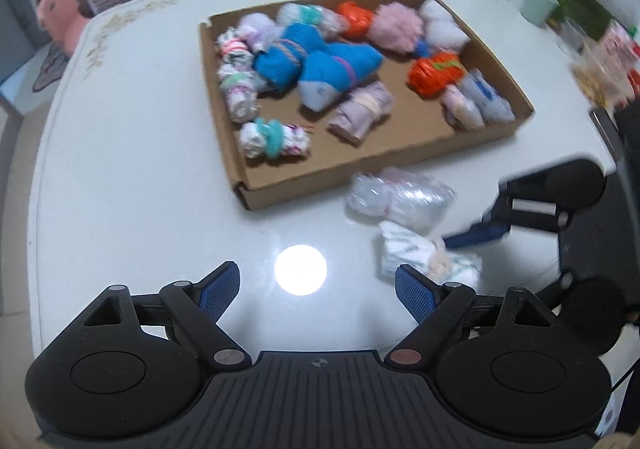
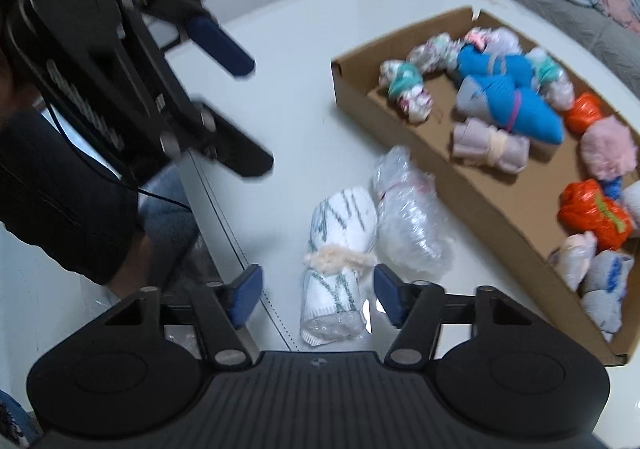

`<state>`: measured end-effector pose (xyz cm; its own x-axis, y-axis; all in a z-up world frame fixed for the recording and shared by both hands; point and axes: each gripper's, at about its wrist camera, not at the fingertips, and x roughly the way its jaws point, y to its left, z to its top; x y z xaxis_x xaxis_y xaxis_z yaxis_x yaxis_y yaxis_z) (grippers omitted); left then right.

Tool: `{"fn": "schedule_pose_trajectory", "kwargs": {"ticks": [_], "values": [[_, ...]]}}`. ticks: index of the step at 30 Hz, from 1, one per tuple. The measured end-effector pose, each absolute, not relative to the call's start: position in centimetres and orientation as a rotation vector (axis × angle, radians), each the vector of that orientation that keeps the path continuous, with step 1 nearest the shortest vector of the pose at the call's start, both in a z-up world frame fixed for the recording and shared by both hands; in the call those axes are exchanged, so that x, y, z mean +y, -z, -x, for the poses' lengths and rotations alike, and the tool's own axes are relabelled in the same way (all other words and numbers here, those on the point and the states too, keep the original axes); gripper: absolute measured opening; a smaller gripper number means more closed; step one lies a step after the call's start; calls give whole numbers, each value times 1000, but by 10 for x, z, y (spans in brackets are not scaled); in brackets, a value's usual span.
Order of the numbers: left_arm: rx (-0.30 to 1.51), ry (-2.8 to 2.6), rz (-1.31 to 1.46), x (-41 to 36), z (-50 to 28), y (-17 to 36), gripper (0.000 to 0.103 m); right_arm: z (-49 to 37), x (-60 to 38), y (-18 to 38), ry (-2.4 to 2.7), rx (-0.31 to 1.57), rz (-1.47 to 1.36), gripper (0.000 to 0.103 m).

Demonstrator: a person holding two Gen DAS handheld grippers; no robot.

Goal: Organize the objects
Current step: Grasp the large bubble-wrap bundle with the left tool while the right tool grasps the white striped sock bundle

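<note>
A brown cardboard tray (image 1: 248, 193) (image 2: 440, 185) on the white table holds several rolled sock bundles: blue, orange, pink and white ones. Two bundles lie on the table in front of it: a clear plastic-wrapped one (image 1: 400, 197) (image 2: 408, 217) and a white green-patterned roll (image 1: 420, 257) (image 2: 340, 233) tied with a peach band. My right gripper (image 2: 318, 291) (image 1: 480, 225) straddles the near end of the white roll, with a gap between its pads and the roll. My left gripper (image 1: 317, 281) (image 2: 248, 109) hovers wide open over bare table to the left of both bundles, holding nothing.
A mint cup (image 1: 538, 7) and snack packets (image 1: 608, 61) stand at the table's far right. A pink stool (image 1: 56, 17) and a grey sofa with clothes lie beyond the table. The table's near edge (image 2: 224, 217) runs beside the right gripper, next to a person's dark sleeve (image 2: 60, 201).
</note>
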<state>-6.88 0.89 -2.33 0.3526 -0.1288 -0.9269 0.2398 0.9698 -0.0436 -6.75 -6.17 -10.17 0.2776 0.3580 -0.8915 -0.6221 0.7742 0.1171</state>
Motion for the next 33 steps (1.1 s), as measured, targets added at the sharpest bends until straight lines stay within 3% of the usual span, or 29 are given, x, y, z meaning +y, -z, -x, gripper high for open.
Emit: {"fn": "schedule_pose_trajectory", "kwargs": {"ticks": [2,4,20,33], "values": [[1190,220,-71,14,65,25,88,66,-60,108,-653,1115,293,44],[1191,201,-56,16,62,29,88,65,-62,111,-644,1136,284,29],[1177,163,160,-50,55,66,88,92,-159,81,-487,1163,171,28],[1177,29,197,-72,30,85,88,85,-176,87,-404,1173,124,28]]}}
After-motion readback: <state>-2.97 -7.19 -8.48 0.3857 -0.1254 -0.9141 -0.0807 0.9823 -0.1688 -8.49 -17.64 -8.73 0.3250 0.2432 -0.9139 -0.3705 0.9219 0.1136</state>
